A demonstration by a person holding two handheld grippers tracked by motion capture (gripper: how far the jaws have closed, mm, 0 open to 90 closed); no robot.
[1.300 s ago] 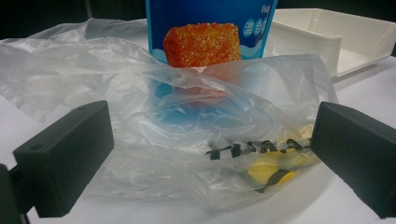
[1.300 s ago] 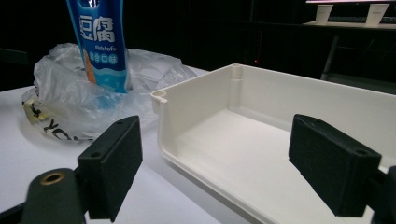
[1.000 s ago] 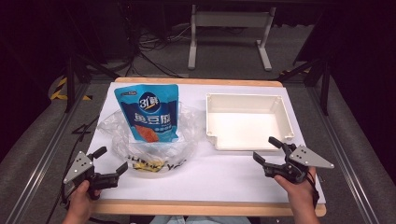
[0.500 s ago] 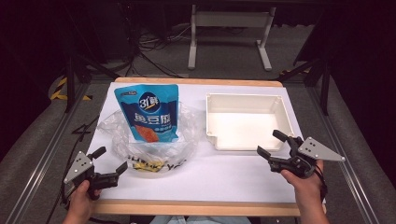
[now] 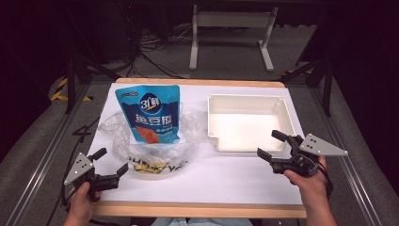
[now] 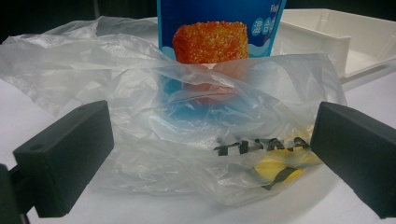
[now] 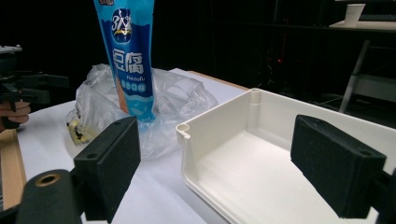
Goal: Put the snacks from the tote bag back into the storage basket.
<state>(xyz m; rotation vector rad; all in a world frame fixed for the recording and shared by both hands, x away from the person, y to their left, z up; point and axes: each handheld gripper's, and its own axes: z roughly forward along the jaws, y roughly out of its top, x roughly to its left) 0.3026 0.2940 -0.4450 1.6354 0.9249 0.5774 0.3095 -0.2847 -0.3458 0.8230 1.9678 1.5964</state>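
A blue snack pouch (image 5: 149, 113) stands upright inside a crumpled clear plastic bag (image 5: 183, 127) on the left half of the white table. My left gripper (image 5: 112, 160) rests at the bag's near-left, open, its jaws framing the bag (image 6: 140, 93) and pouch (image 6: 219, 28) without touching them. A white tray (image 5: 244, 97) lies empty on the right. Just in front of the tray's near right corner, my right gripper (image 5: 267, 143) is open and holds nothing; its own view looks across the tray (image 7: 210, 116) toward the pouch (image 7: 130, 51).
Something yellow (image 6: 275, 168) lies in the bag under black lettering. The table's wooden front edge (image 5: 197, 209) runs between both hands. Metal rails and dark floor flank the table; a stand's legs (image 5: 230, 42) are behind it.
My right gripper has moved forward, away from the person, up to the tray's near edge. The left gripper, bag and pouch have stayed put.
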